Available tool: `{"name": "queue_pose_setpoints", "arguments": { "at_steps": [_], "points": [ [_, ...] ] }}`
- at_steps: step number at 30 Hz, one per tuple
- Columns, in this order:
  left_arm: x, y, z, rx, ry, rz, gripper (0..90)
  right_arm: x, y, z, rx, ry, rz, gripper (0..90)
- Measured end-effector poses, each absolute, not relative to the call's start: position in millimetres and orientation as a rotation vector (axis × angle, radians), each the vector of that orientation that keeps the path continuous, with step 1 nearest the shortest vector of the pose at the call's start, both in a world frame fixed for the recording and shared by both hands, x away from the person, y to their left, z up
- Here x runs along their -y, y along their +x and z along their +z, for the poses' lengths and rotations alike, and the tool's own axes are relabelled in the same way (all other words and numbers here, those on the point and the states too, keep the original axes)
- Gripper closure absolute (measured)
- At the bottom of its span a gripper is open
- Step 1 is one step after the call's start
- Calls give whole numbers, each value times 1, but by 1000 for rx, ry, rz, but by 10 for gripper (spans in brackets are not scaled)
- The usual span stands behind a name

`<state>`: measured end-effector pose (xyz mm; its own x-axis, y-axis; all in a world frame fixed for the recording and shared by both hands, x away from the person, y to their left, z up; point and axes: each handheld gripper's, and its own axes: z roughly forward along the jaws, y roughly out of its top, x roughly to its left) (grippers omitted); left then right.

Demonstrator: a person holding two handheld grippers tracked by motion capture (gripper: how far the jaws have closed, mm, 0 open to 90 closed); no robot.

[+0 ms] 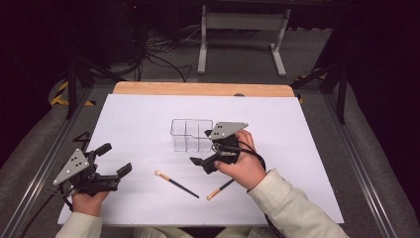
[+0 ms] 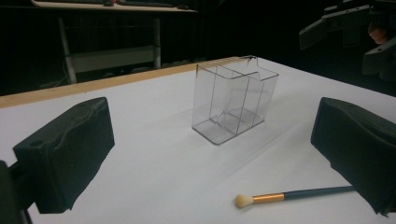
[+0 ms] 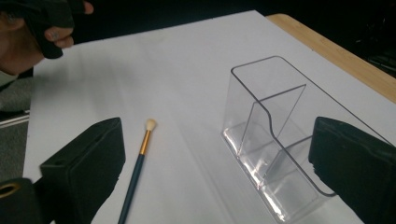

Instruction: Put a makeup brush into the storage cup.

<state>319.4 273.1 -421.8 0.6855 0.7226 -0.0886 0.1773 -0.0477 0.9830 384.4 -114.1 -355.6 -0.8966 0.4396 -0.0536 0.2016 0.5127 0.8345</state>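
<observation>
Where the white table sheet [image 1: 148, 114] is lit against a dark room, a dark-handled, gold-ferruled brush [image 1: 176, 183] is seen lying flat before the clear divided organizer [image 1: 191, 134], near the wide-jawed, empty right gripper [image 1: 198, 163]; the left gripper [image 1: 115, 159] is likewise held wide.

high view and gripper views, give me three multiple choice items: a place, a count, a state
1. Where does the clear organizer stand?
A. mid-sheet, beyond the brushes
B. on the floor
C. in the left gripper

2. How many makeup brushes lie on the white sheet?
A. none
B. two
C. five

3. What is between the right gripper's fingers?
A. a brush
B. the organizer
C. nothing

Key: 1 A, it stands past the left brush and right brush; 2 B, both show in the high view; 3 C, the fingers stand apart, bare.
</observation>
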Motion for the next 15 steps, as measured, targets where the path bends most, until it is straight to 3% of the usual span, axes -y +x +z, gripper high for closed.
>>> {"name": "queue_pose_setpoints", "arguments": {
  "at_steps": [15],
  "points": [
    [-273, 320, -423, -757, 1603, 509, 2, 99, 386, -348, -2639, 468, 1078, 47]
  ]
}}
